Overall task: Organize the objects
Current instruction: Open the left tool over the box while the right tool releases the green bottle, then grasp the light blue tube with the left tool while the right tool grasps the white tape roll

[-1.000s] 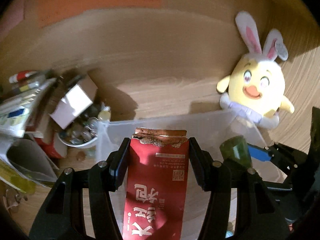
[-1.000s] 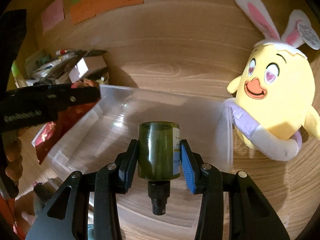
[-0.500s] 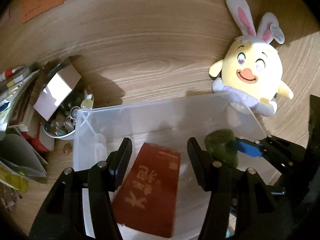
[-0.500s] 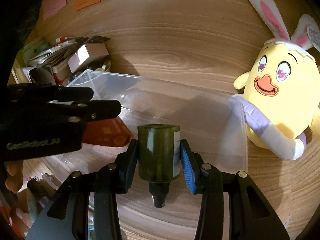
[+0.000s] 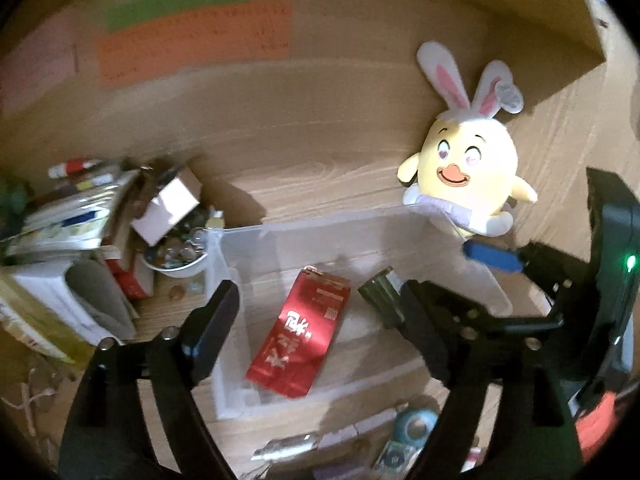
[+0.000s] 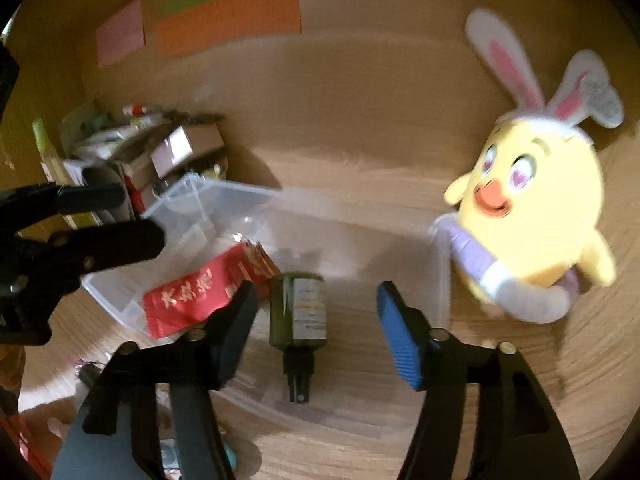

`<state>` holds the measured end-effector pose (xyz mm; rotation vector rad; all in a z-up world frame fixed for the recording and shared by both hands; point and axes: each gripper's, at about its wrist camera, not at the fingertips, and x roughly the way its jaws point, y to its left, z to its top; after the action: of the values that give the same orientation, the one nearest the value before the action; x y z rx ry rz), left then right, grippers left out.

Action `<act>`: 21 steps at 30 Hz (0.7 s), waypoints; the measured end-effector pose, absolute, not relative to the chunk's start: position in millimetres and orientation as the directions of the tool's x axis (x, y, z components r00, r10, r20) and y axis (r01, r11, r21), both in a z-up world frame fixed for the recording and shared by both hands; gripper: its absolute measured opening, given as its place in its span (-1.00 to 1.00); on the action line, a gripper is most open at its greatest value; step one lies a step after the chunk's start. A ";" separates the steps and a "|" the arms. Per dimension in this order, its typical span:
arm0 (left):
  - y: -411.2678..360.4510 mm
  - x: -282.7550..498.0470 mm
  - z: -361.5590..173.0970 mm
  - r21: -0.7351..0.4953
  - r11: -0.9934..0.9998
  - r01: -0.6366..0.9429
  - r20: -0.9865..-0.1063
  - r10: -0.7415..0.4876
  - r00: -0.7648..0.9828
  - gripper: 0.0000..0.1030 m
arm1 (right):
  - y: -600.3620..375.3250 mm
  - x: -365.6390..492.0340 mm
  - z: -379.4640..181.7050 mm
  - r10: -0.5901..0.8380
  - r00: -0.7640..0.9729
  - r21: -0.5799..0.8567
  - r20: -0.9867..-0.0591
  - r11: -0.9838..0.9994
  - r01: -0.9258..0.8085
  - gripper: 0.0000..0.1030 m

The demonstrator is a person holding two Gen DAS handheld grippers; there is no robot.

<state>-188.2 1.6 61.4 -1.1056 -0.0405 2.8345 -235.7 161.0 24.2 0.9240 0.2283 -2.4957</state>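
Note:
A clear plastic bin (image 5: 304, 224) (image 6: 224, 192) sits on the wooden desk. A red foil packet (image 5: 300, 340) (image 6: 192, 296) lies flat inside it. A dark green bottle (image 6: 298, 308) (image 5: 380, 296) lies on its side in the bin, cap toward me. My left gripper (image 5: 320, 320) is open and empty above the packet. My right gripper (image 6: 316, 316) is open with the bottle lying loose between its fingers; it also shows in the left wrist view (image 5: 492, 258).
A yellow plush chick with bunny ears (image 5: 464, 176) (image 6: 532, 208) leans on the bin's right end. A heap of boxes, books and a bowl of small items (image 5: 120, 232) (image 6: 160, 152) is at the left. Tape rolls and small things (image 5: 412, 424) lie in front of the bin.
My left gripper let the red packet drop into the bin, then pulled up. My right gripper opened and the green bottle now lies in the bin.

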 end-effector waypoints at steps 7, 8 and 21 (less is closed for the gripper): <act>-7.2 -142.4 54.3 -0.029 -0.996 -0.080 -0.674 0.079 -0.735 0.82 | 173.7 -196.8 39.2 -0.376 -0.694 -0.009 -0.614 -0.875 0.483 0.44; -8.7 -135.3 51.3 -0.024 -0.997 -0.079 -0.677 0.074 -0.732 0.82 | 175.9 -190.6 39.0 -0.379 -0.694 -0.006 -0.613 -0.876 0.483 0.49; -26.2 -78.0 -7.0 -0.118 -0.992 -0.037 -0.761 0.114 -0.638 0.86 | 198.3 -125.7 9.3 -0.395 -0.658 0.087 -0.641 -0.889 0.450 0.53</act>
<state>-78.0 -26.2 -7.0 -1.2957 -0.1399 2.7665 -125.7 198.3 9.3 0.9409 0.1095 -2.4991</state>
